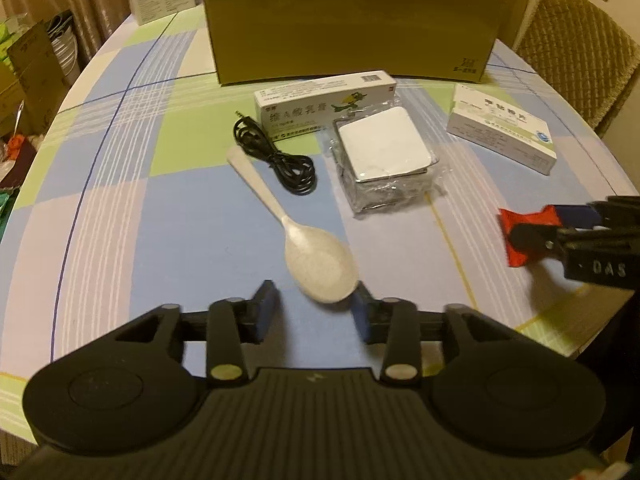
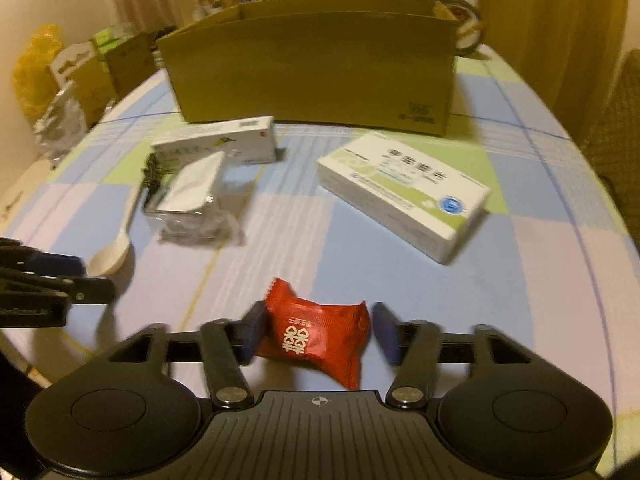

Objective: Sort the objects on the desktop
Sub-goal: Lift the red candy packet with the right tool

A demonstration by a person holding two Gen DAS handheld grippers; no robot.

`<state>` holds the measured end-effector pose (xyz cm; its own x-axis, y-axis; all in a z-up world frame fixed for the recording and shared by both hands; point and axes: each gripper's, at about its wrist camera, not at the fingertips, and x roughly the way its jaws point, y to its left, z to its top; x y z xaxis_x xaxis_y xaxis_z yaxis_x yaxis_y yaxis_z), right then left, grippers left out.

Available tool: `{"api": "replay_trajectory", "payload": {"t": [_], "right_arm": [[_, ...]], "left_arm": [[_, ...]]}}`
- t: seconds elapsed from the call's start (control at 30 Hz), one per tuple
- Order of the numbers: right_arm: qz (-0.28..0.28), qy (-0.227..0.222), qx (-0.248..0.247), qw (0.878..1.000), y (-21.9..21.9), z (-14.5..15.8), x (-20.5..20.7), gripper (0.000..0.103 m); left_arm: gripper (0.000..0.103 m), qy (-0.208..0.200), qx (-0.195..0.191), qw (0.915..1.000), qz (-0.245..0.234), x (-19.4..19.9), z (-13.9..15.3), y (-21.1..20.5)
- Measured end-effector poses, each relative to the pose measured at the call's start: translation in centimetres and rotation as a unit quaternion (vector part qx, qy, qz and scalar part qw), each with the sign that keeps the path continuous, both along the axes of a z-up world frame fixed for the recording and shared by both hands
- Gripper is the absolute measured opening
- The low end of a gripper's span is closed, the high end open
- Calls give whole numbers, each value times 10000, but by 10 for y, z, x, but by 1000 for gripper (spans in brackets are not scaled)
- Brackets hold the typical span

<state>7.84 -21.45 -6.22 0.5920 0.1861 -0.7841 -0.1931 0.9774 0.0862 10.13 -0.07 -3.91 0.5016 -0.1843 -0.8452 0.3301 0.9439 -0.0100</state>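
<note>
Desktop objects lie spread on the checked tablecloth (image 1: 120, 208) in front of the cardboard box (image 1: 352, 36), which stands open-topped at the far side, probably as the place they are to be sorted into

The white spoon (image 1: 316, 264) lies with its bowl toward the left gripper (image 1: 316, 312), whose 2 fingers stand apart; the bowl's edge reaches between the tips near the right-hand one, and whether it touches I cannot tell. That looks like a line-up on the end nearest the hand

The red candy packet (image 2: 320, 338) sits between the spread fingers of the right gripper (image 2: 318, 336); its left end is at or against the left pad, while a small gap shows at the right pad, so it is bracketed but not yet pinched. The packet is soft and crinkly, so a close across its middle would likely hold best

Farther back lie the black cable (image 1: 276, 152), the long ointment box (image 1: 324, 104), the plastic-wrapped square pack (image 1: 384, 152) just beside it, and the tablet box (image 2: 404, 192) apart to the right. The right view is blurred, so fine contact there is uncertain
</note>
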Motion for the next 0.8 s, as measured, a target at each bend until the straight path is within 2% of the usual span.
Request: {"api": "replay_trajectory", "payload": {"t": [0.07, 0.2, 0.33, 0.43, 0.5, 0.57, 0.73, 0.77, 0.8], "right_arm": [[-242, 68, 23, 9997, -1, 1, -3, 76], [-512, 116, -117, 9986, 6, -1, -4, 79], [-571, 43, -339, 9978, 19, -4, -5, 86], [-435, -73, -452, 9980, 27, -6, -7, 86], [-318, -107, -448, 9984, 28, -5, -8, 80], [-207, -152, -430, 9987, 28, -3, -9, 59], [-78, -212, -219, 9995, 22, 0, -13, 48], [-40, -256, -246, 9994, 21, 2, -14, 42], [-3, -262, -251, 9993, 20, 3, -15, 42]], "left_arm": [[48, -19, 16, 10000, 85, 0, 0, 1], [54, 14, -38, 9998, 201, 0, -1, 1], [58, -15, -60, 9997, 254, 1, -1, 1], [60, -26, -98, 9995, 311, 2, -1, 2], [60, -37, -104, 9994, 337, 2, -2, 3], [60, -38, -132, 9993, 357, 3, -2, 4], [61, -42, -202, 9992, 347, 5, -1, 2], [61, -44, -211, 9992, 341, 5, -1, 1], [61, -45, -220, 9992, 341, 5, -1, 0]]}}
